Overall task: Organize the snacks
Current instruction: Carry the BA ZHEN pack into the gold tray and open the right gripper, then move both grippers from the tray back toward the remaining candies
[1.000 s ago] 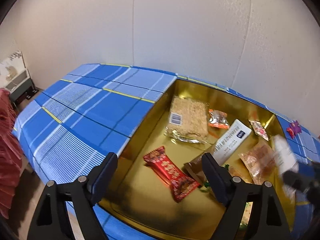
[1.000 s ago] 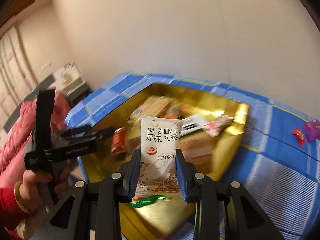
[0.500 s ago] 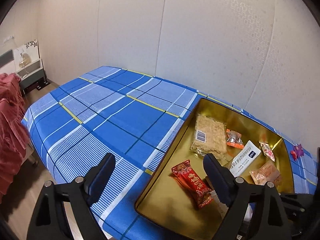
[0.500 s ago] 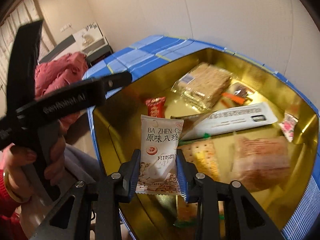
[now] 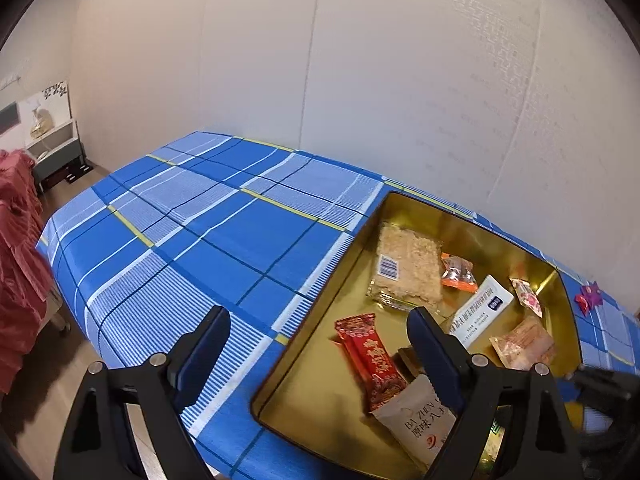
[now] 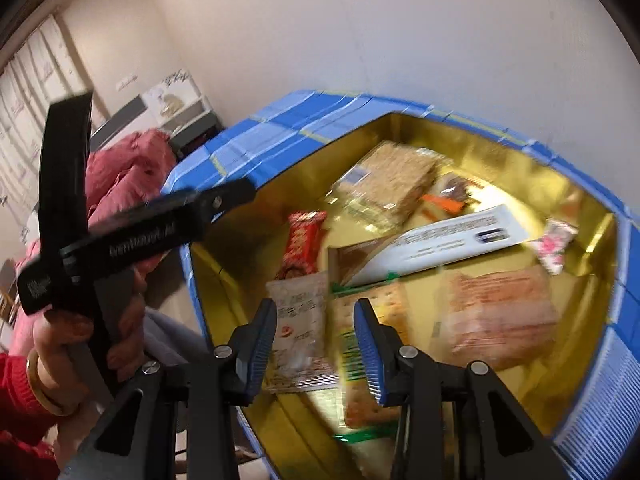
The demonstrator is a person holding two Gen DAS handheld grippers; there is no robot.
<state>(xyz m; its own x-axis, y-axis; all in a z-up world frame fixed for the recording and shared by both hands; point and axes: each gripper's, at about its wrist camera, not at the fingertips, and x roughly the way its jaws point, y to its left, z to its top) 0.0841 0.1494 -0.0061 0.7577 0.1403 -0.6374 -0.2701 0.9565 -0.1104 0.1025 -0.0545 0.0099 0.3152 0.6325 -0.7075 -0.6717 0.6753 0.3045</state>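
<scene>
A gold tin (image 5: 362,240) (image 6: 596,264) on the blue checked tablecloth holds several snack packets. The white "Ba Zhen" packet (image 6: 300,320) (image 5: 416,420) lies inside the tin at its near corner, next to a red packet (image 5: 370,356) (image 6: 304,240). My right gripper (image 6: 316,336) is open just above the white packet, jaws apart and not touching it. My left gripper (image 5: 320,344) is open and empty, hovering over the tin's left rim. A rice cracker block (image 5: 408,268), a white box (image 5: 480,312) and an orange packet (image 6: 496,316) also lie in the tin.
The tablecloth (image 5: 192,232) stretches left of the tin. Small red and purple candies (image 5: 588,298) lie on the cloth right of the tin. A wall runs close behind the table. Red fabric (image 5: 16,248) and a bedside cabinet (image 5: 52,152) stand at left.
My right gripper has opened and let go of the white packet, which now lies in the tin. My left gripper has drawn back and to the left.
</scene>
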